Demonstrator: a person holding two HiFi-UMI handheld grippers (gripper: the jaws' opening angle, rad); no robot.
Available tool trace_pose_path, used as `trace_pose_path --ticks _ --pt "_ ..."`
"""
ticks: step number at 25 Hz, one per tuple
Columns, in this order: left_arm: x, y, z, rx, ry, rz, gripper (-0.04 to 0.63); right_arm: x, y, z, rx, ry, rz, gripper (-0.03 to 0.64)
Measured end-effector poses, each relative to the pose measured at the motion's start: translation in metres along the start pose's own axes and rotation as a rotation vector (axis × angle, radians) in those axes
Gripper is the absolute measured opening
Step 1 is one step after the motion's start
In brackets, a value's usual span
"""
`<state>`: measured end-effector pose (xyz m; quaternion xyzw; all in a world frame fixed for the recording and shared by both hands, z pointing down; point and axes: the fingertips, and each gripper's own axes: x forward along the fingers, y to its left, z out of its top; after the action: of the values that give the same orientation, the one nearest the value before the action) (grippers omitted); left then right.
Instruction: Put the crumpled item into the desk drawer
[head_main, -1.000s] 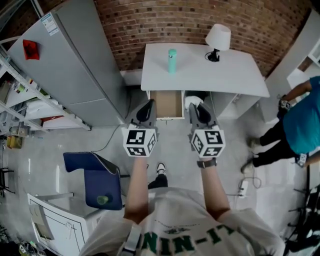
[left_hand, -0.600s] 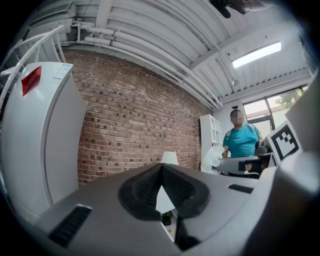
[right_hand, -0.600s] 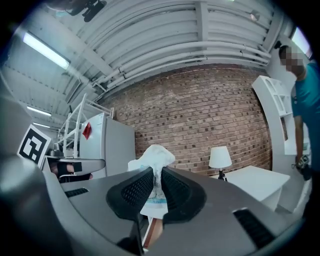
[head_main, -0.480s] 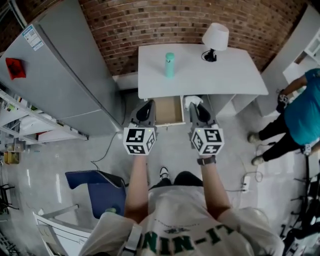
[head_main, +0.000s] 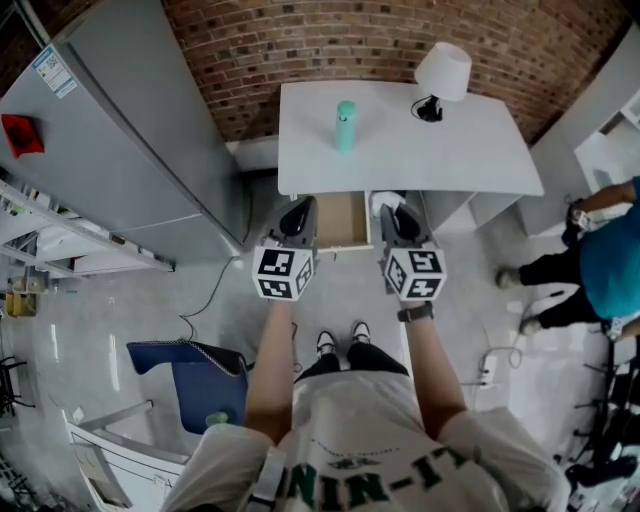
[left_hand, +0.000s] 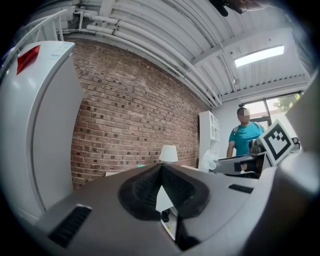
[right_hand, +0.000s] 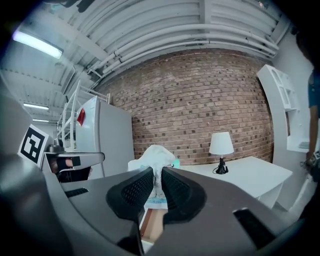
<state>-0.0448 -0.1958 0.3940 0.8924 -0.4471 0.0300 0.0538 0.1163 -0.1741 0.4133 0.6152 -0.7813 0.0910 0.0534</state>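
The crumpled white item (right_hand: 156, 154) is pinched between the pads of my right gripper (right_hand: 157, 172), which is shut on it. In the head view the crumpled item (head_main: 384, 203) pokes out past the right gripper (head_main: 394, 211), just right of the open wooden drawer (head_main: 340, 222) under the white desk (head_main: 470, 150). My left gripper (head_main: 299, 209) hangs level with it at the drawer's left side. The left gripper (left_hand: 161, 169) has its tips together and holds nothing.
On the desk stand a teal bottle (head_main: 345, 125) and a white lamp (head_main: 441, 76). A grey fridge (head_main: 130, 150) rises to the left. A person in a teal shirt (head_main: 605, 255) stands at the right. A blue chair (head_main: 195, 385) is behind me, left.
I have stepped nearer the desk, and both grippers have come forward and down to the open drawer's front. The person in teal has slid toward the right edge.
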Motion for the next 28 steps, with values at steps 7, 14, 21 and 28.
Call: trace_pose_path --ticks 7,14,21,28 --pt "0.023 0.012 -0.034 -0.038 -0.002 -0.004 -0.005 0.032 -0.008 -0.049 0.007 0.112 0.054 0.041" --pt "0.057 0.019 -0.090 -0.046 0.048 -0.038 -0.006 0.076 -0.010 -0.098 -0.016 0.202 0.105 0.041" --pt "0.077 0.030 -0.139 -0.090 0.073 -0.066 -0.006 0.116 -0.010 -0.147 -0.062 0.277 0.144 0.041" --pt "0.093 0.048 -0.190 -0.100 0.100 -0.084 -0.006 0.155 -0.010 -0.204 -0.130 0.363 0.192 0.041"
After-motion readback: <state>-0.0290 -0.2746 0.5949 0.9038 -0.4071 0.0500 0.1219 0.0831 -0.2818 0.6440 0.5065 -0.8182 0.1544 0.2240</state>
